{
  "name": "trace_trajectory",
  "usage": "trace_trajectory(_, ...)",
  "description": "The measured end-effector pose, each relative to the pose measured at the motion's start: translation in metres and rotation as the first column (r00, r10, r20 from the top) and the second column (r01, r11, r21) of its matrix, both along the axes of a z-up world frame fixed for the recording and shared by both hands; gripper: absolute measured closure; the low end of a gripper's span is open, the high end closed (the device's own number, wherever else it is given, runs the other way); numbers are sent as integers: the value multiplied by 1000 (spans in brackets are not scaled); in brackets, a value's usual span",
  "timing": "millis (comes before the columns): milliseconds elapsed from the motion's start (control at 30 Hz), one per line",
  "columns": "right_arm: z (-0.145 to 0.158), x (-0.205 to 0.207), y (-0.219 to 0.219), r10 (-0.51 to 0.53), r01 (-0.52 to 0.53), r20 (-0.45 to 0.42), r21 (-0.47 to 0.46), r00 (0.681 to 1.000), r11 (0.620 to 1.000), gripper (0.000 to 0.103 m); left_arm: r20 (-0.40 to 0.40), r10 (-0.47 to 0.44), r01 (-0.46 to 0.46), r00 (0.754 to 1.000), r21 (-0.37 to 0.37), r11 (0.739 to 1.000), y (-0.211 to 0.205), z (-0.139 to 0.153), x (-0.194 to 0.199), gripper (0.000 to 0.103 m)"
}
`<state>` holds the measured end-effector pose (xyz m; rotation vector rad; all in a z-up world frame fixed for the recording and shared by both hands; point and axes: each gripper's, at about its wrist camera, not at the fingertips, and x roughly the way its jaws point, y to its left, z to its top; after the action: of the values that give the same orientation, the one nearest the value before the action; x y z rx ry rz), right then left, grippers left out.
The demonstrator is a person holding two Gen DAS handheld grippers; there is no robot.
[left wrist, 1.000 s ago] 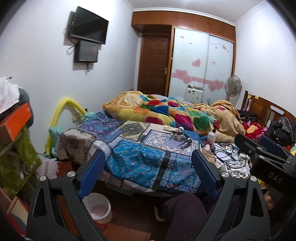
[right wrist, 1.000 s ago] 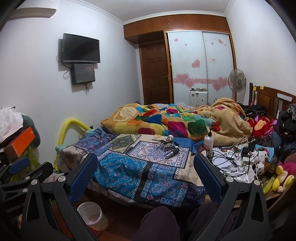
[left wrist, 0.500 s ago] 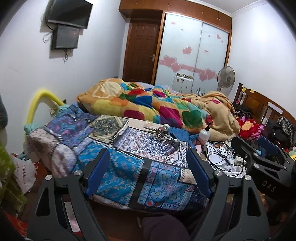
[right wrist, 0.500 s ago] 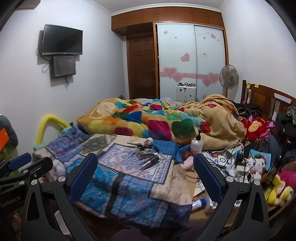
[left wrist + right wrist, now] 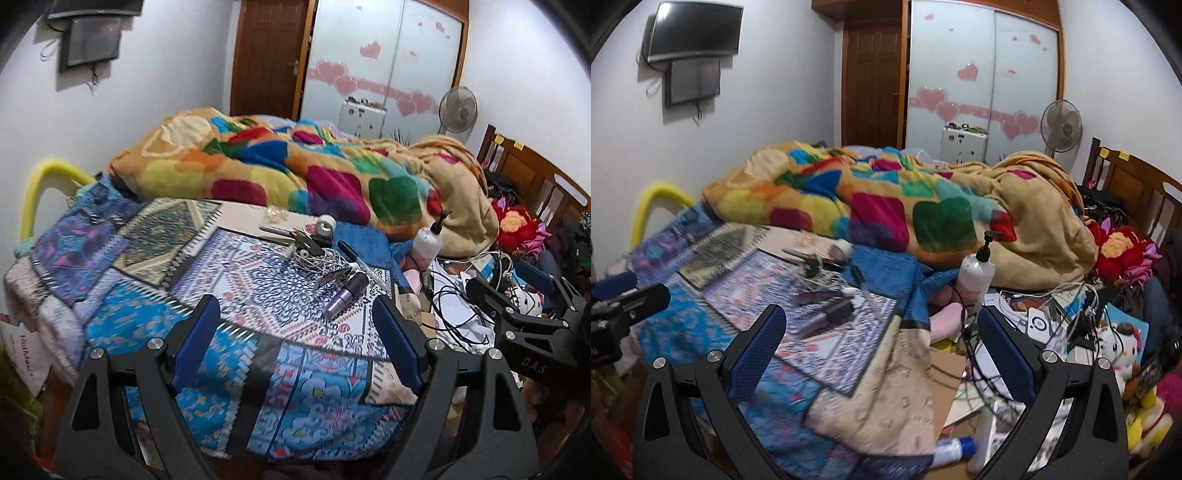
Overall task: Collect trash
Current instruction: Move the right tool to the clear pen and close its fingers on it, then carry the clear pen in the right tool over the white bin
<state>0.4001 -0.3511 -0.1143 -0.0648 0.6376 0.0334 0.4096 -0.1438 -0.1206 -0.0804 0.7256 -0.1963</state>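
We read "DAS" in pale letters on the black body of the right gripper [image 5: 532,325], and red "HotMaxx" lettering on a white bag [image 5: 22,354] at the bed's left foot. Nothing else is legible.

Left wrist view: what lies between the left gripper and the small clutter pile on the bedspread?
In the left wrist view, only bare patterned bedspread lies between the open left gripper and the clutter pile; the purple tube is its nearest piece.
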Motion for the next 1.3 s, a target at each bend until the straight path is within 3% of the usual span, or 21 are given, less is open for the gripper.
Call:
trace_trajectory(200, -26, 42, -7, 51, -51, -41, 5, 998, 999, 2, -91, -45, 41, 995, -38, 998, -18, -41, 58, 19)
trace_trajectory(467, -71, 103, -17, 153, -136, -190, 100, 970, 986, 35, -135, -109, 102, 985, -55, 993, -39, -84, 106, 22)
trace_trajectory(667, -98, 130, -19, 209, -171, -262, 158, 942, 972, 56, -140, -152, 147, 978, -44, 988, -53, -100, 126, 39)
trace_trajectory(800, -115, 143, -19, 224, -173, -301, 186, 927, 967, 70, -147, -167, 163, 975, -39, 986, -57, -107, 134, 56)
trace_trajectory(900, -121, 146, -17, 229, -181, -310, 177, 923, 967, 72, -155, -181, 173, 971, -64, 983, -57, -112, 138, 60)
trace_trajectory(1000, -122, 146, -13, 232, -199, -291, 139, 928, 970, 74, -168, -202, 188, 965, -95, 977, -58, -117, 142, 78)
trace_trajectory(1133, -122, 149, -9, 231, -211, -277, 100, 933, 972, 86, -176, -229, 210, 957, -119, 970, -61, -122, 143, 91)
trace_trajectory(1200, -123, 151, -9, 232, -212, -279, 102, 932, 972, 94, -166, -240, 222, 957, -122, 967, -63, -121, 141, 96)
trace_trajectory(1300, -122, 149, -6, 236, -215, -285, 104, 929, 971, 95, -148, -244, 231, 958, -104, 967, -68, -116, 134, 100)
